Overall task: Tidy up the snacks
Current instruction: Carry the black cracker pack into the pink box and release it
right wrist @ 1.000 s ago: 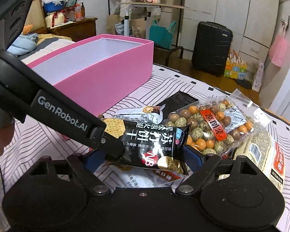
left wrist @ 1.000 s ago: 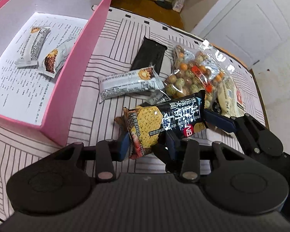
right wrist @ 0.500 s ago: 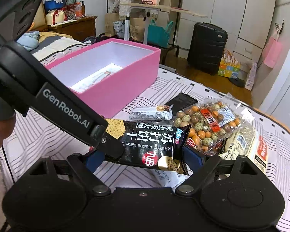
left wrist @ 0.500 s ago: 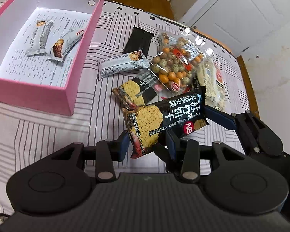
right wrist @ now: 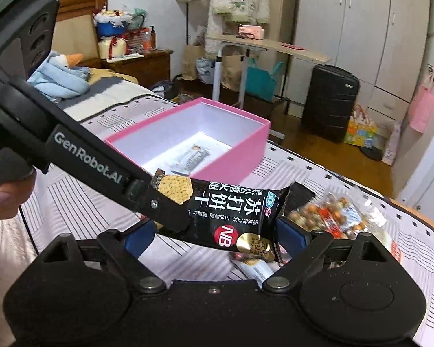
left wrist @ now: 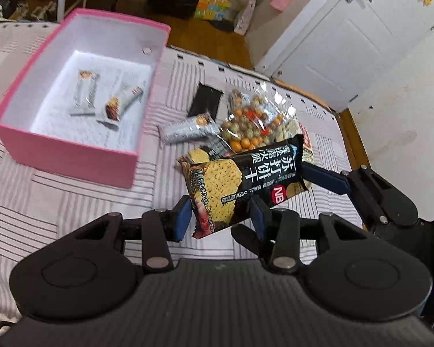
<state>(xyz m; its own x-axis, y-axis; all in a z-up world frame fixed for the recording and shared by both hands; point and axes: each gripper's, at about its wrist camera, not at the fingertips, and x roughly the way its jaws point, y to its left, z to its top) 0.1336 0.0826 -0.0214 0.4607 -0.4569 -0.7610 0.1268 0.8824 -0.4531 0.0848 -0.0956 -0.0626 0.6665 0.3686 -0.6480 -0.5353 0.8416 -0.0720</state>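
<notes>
Between both grippers' fingers hangs the cracker packet (left wrist: 243,185).

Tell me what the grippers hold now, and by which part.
Both hold one black cracker packet, lifted above the striped cloth. The left gripper and the right gripper each clamp it across its width, at opposite ends.

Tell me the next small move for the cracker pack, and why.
Probably carry the cracker pack left over the pink box before letting go: both the left gripper and right gripper grip it in the air, short of the box.
</notes>
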